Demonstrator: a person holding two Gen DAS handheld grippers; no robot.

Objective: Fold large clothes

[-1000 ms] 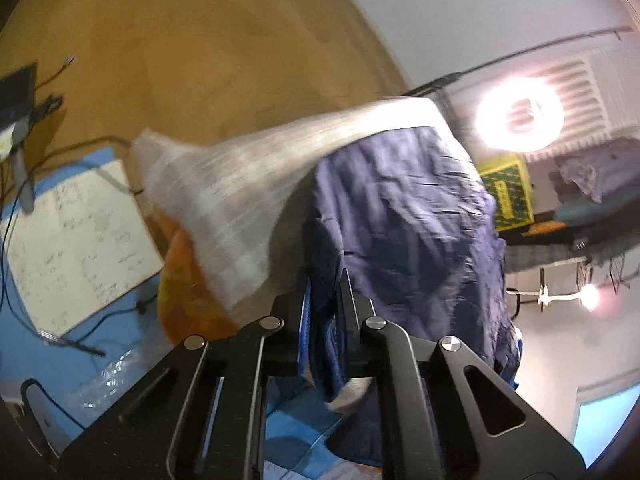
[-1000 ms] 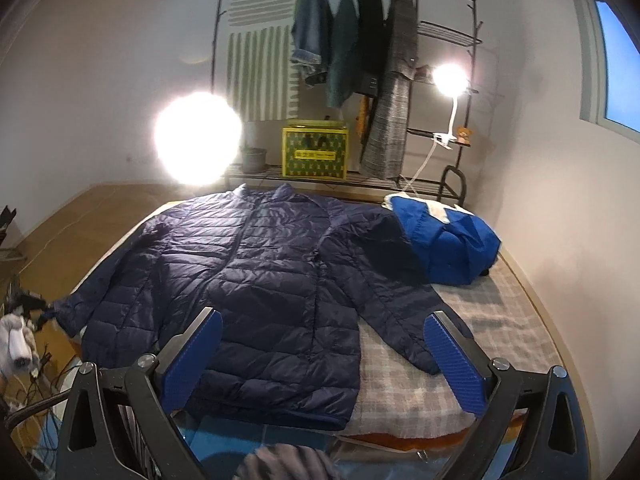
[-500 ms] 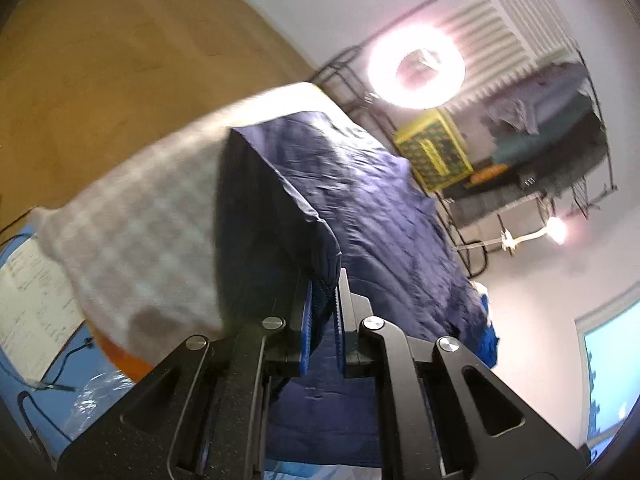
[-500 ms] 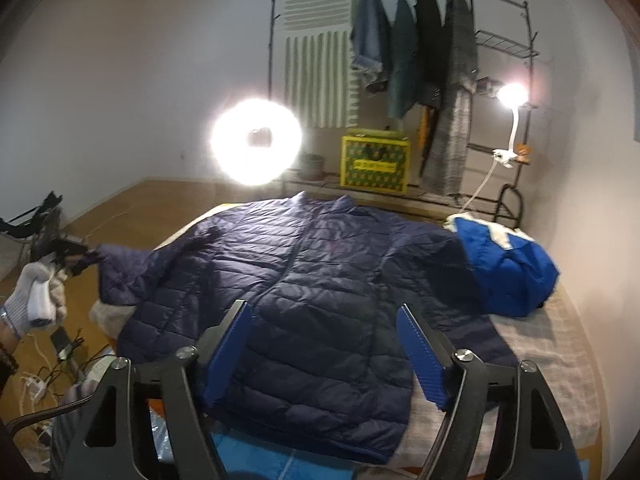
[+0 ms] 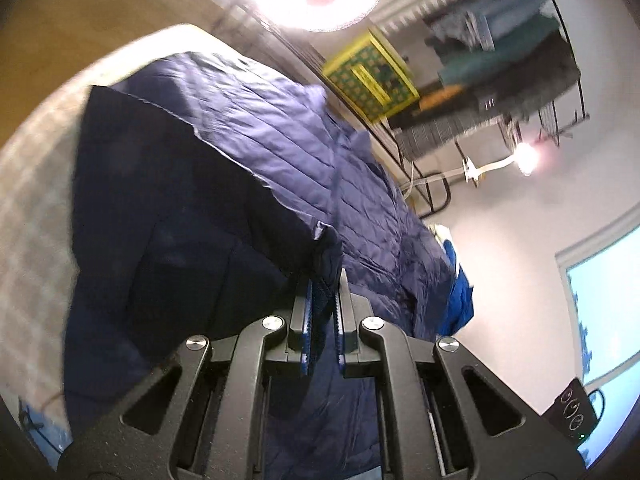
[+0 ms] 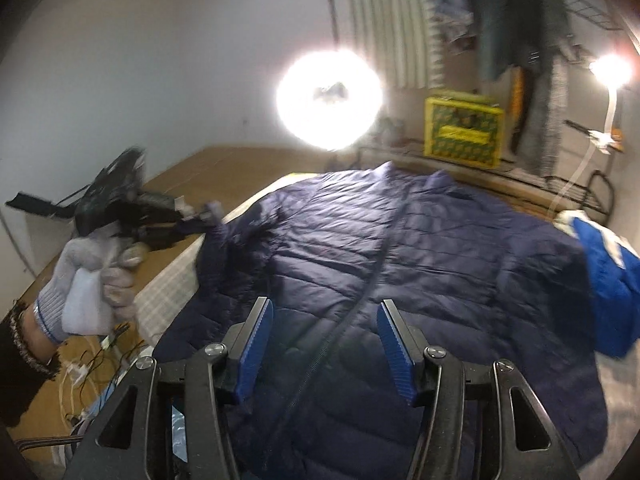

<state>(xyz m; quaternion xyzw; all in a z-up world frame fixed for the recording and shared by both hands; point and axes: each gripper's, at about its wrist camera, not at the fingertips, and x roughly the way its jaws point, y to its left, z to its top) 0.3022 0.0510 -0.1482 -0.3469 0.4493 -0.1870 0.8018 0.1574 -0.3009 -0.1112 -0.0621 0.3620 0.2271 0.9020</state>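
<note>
A navy quilted jacket [image 6: 420,256] lies spread, front up, on a bed with a pale checked cover [image 6: 168,280]. My left gripper [image 5: 324,284] is shut on the cuff of the jacket's left sleeve [image 5: 328,256] and holds it lifted over the jacket's body [image 5: 304,136]. From the right wrist the same left gripper [image 6: 196,224] shows in a gloved hand [image 6: 92,280] at the bed's left edge, with the sleeve hanging from it. My right gripper [image 6: 324,344] hovers above the jacket's lower front near the zipper [image 6: 360,300], its jaws closing, nothing pressed between the pads.
A bright blue garment [image 6: 608,276] lies bunched at the bed's right side. Behind the bed stand a ring light [image 6: 328,96], a yellow crate [image 6: 464,132], a clothes rack with hanging garments [image 6: 520,20] and a clip lamp [image 6: 610,70]. Cables lie on the wooden floor [image 6: 92,360] at left.
The left gripper carried the sleeve cuff up and inward over the jacket. The right gripper came lower and closer over the jacket front, and its jaws narrowed.
</note>
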